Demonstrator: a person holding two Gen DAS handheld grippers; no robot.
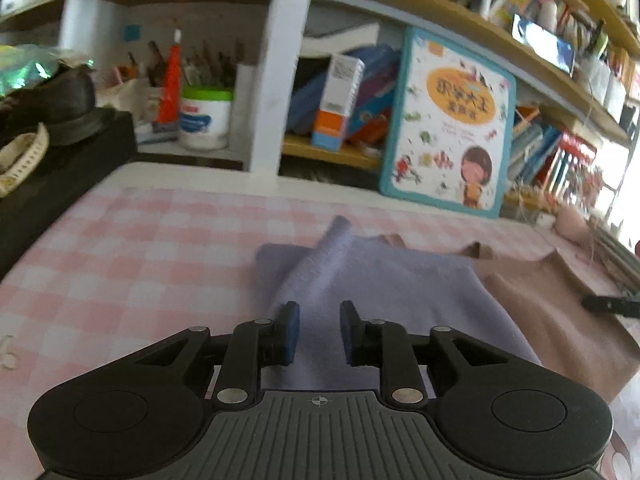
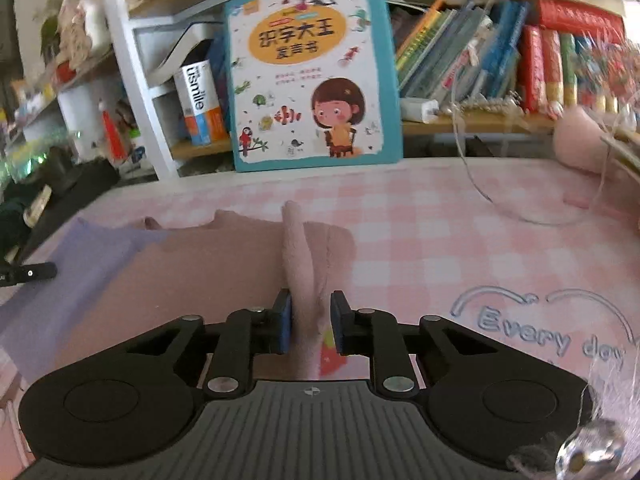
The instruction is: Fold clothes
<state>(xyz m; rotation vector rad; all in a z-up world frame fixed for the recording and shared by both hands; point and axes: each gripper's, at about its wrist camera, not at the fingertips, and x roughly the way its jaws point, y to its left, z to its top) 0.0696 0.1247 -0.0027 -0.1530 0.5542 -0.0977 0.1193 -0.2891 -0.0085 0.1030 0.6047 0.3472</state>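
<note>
A lavender cloth (image 1: 380, 280) lies on the pink checked table cover (image 1: 140, 260), overlapping a dusty pink garment (image 1: 540, 312) to its right. My left gripper (image 1: 319, 308) is shut on a raised fold of the lavender cloth, which runs as a ridge away from the jaws. In the right wrist view my right gripper (image 2: 310, 296) is shut on an upright fold of the dusty pink garment (image 2: 220, 264); the fold lies against the left pad. The lavender cloth (image 2: 80, 264) shows at the left. Each view catches the other gripper's black tip at its edge.
A large picture book (image 2: 316, 68) leans on the bookshelf behind the table. At the left edge stands a black box (image 1: 60, 152) with a dark shoe on it. A clear plastic sheet printed "Every day" (image 2: 540, 328) lies at the right, with a pink soft thing (image 2: 580, 144) behind.
</note>
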